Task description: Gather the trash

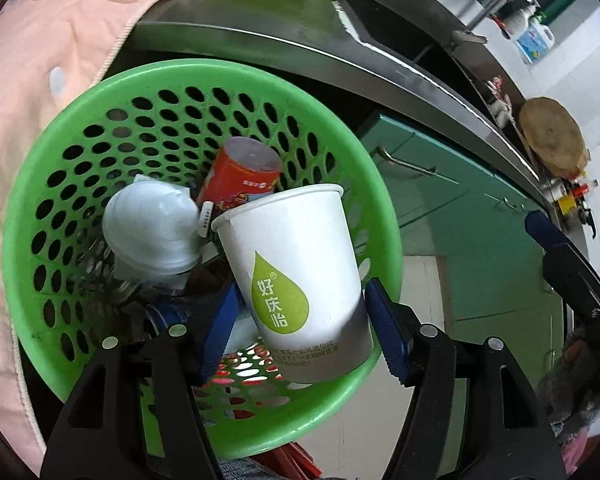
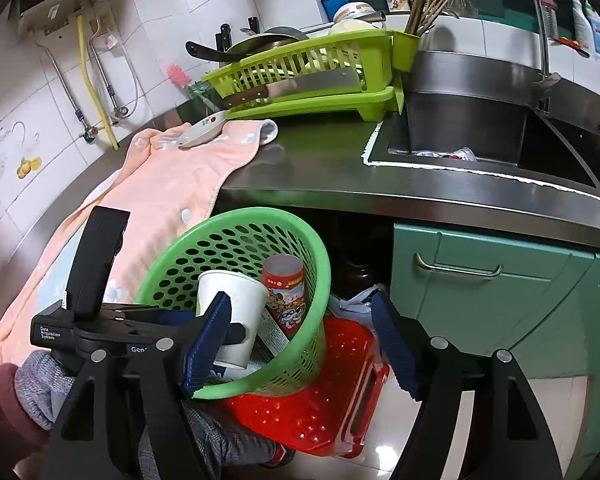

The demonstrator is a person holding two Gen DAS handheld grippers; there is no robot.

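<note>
A white paper cup (image 1: 296, 276) with a green drop logo sits between the blue pads of my left gripper (image 1: 306, 320), held over the green perforated basket (image 1: 40, 208). The basket holds a red can (image 1: 236, 180) and a white plastic lid (image 1: 152, 228). In the right wrist view the same cup (image 2: 230, 312), red can (image 2: 286, 296) and basket (image 2: 172, 272) show, with the left gripper at the cup. My right gripper (image 2: 300, 340) is open and empty, just in front of the basket's near rim.
The basket stands on a red plastic stool (image 2: 320, 412) in front of green cabinets (image 2: 480, 280). Above is a steel counter with a pink towel (image 2: 172, 184), a plate (image 2: 202, 130), a green dish rack (image 2: 320, 76) and a sink (image 2: 468, 128).
</note>
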